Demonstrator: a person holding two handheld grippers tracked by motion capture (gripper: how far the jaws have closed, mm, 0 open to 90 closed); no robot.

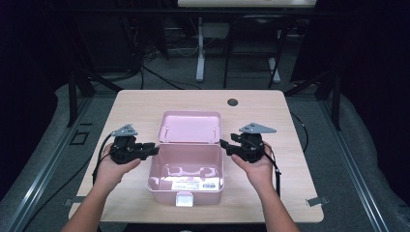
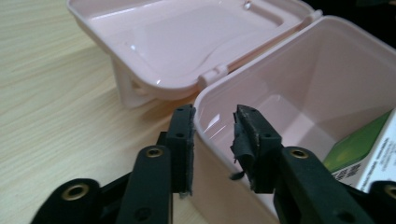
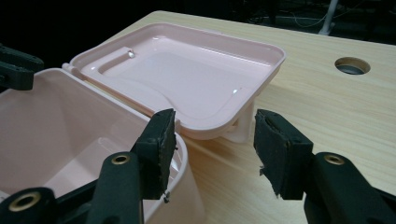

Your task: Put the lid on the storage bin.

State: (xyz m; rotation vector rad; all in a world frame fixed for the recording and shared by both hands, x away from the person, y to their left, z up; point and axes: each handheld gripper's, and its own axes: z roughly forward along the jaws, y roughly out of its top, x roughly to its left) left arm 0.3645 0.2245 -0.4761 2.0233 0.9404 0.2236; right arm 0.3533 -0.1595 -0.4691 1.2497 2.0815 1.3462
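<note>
A pink plastic box (image 1: 162, 192) stands open in the middle of the table, its lid (image 1: 190, 126) laid back behind it. A white and green carton (image 1: 193, 185) with a barcode lies inside at the front. My left gripper (image 1: 153, 150) straddles the box's left wall (image 2: 219, 168) near the hinge. Its outer pad (image 2: 187, 140) sits close against the wall and its inner pad (image 2: 245, 140) stands off it. My right gripper (image 1: 225, 145) straddles the right wall (image 3: 180, 186), one jaw inside the box and one outside, both clear of it. A hand holds each gripper.
The wooden table (image 1: 135, 106) has a round cable hole (image 1: 232, 102) behind the lid. A metal clip (image 1: 316, 200) sits at its front right corner. Beyond the far edge stand white desk legs (image 1: 200, 53) and dark stands with cables on the floor.
</note>
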